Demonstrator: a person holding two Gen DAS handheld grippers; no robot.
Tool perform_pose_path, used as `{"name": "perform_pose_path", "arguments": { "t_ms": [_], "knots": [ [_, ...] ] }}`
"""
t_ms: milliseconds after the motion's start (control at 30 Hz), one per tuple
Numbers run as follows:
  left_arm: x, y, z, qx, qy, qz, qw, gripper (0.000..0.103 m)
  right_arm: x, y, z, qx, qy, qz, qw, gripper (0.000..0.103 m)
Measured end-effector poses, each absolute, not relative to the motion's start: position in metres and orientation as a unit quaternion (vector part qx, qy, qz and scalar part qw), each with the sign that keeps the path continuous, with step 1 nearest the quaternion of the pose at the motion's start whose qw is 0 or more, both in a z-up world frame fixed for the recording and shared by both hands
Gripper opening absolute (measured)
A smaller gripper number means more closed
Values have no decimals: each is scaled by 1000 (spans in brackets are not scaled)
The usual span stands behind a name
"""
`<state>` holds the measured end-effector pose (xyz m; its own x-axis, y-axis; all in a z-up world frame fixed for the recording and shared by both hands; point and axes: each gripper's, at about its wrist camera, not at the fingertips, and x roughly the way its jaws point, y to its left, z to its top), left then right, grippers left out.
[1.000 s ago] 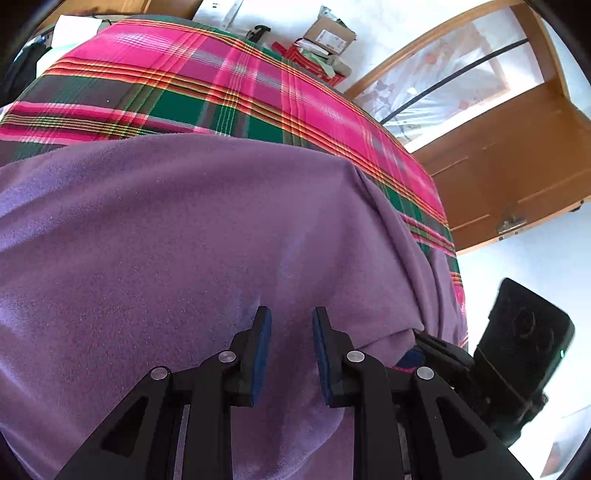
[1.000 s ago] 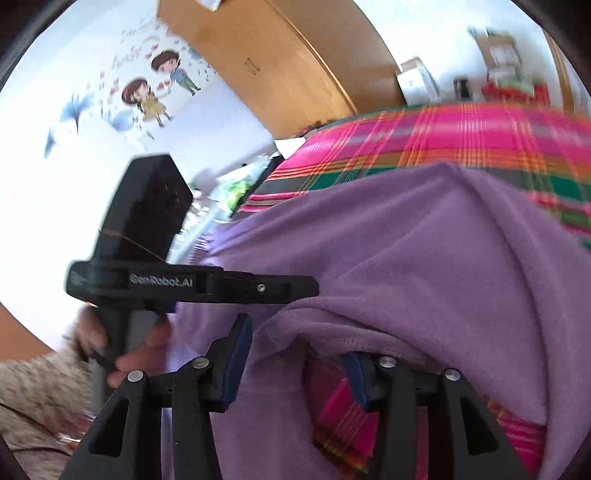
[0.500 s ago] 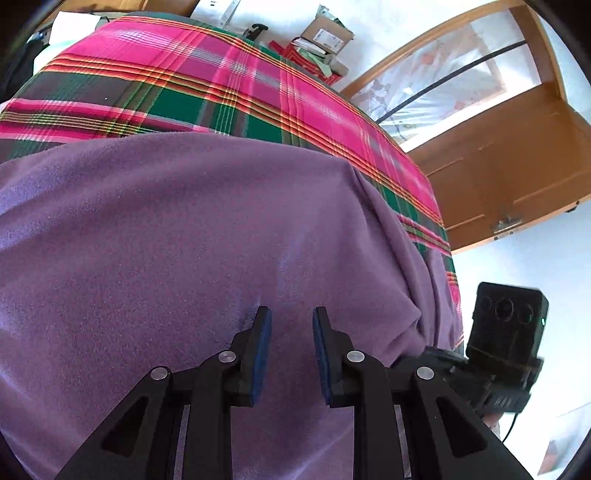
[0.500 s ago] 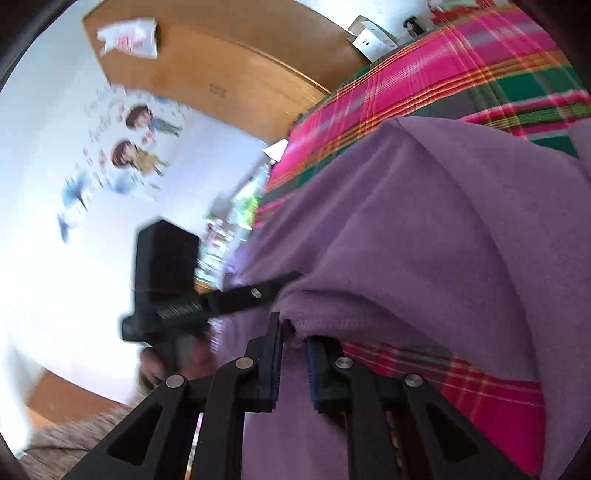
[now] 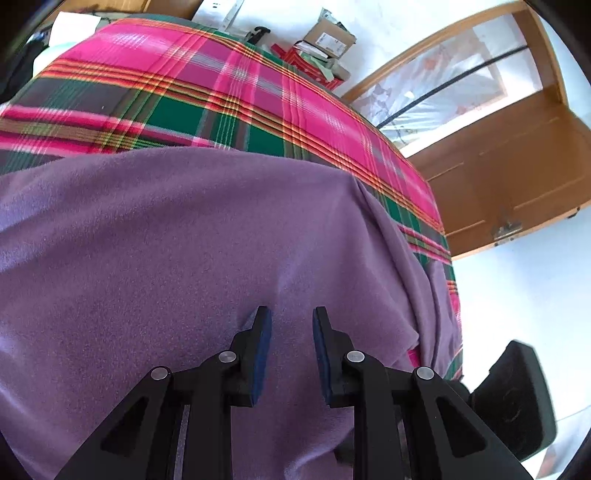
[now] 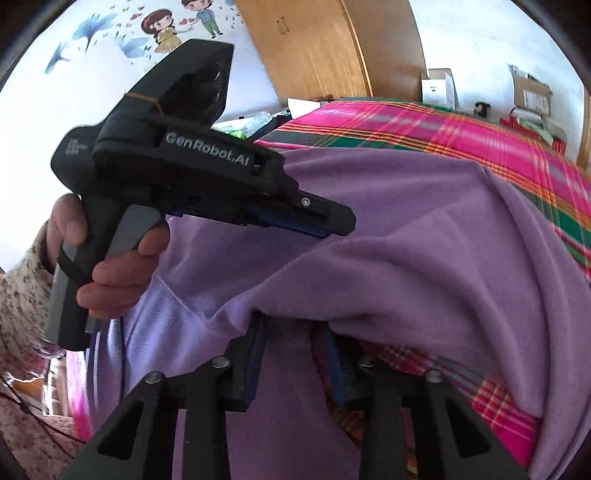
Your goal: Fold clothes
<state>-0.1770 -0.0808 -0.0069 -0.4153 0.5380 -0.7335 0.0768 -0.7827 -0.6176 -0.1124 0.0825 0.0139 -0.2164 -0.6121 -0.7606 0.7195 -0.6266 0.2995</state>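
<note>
So the purple fleece garment (image 5: 184,240) is spread over the bed, on top of a pink and green plaid blanket (image 5: 221,92), and the near edge of it is bunched up right at both tools. The left gripper (image 5: 291,317) has its jaws only part-way apart, and a thick ridge of the fleece sits between the blue pads, with a little crease running off one pad tip, so it looks pinched there. From the right wrist view you can see a hand (image 6: 107,266) in a flowery sleeve (image 6: 18,295) wrapped around that tool's handle, its tip down on the cloth. The right gripper (image 6: 291,325) has just been closing its jaws, and the garment's stitched hem is caught between them. The hem flops over the pad tips and hides them, and there's paler purple fabric filling the narrow gap. To the right of that grip the hem is lifted enough that the plaid shows underneath. Behind the bed there are cardboard boxes (image 5: 328,35) along the wall, and a wooden door (image 5: 509,177) off to the side.
</note>
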Motion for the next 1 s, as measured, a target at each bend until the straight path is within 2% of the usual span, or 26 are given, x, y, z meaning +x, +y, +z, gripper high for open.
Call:
{"name": "perform_pose_path", "arguments": {
  "t_ms": [233, 433, 600, 767, 900, 1000],
  "knots": [
    [-178, -76, -6, -520, -291, 790, 145, 24, -95, 110, 36, 421, 9, -789, 448, 5],
    [-178, -77, -6, -519, -295, 789, 143, 24, -74, 113, 42, 411, 10, -781, 470, 5],
    [-179, -74, -4, -520, -287, 793, 138, 24, -83, 118, 36, 427, 3, -788, 443, 9],
    [-168, -54, 14, -513, -224, 819, 129, 24, -103, 162, 38, 434, -61, -810, 389, 11],
    [-160, -32, 33, -499, -177, 836, 142, 24, -106, 210, 50, 417, -55, -854, 306, 29],
    [-152, -13, 51, -480, -132, 854, 153, 32, -103, 246, 54, 407, -26, -885, 223, 36]
  ]
}}
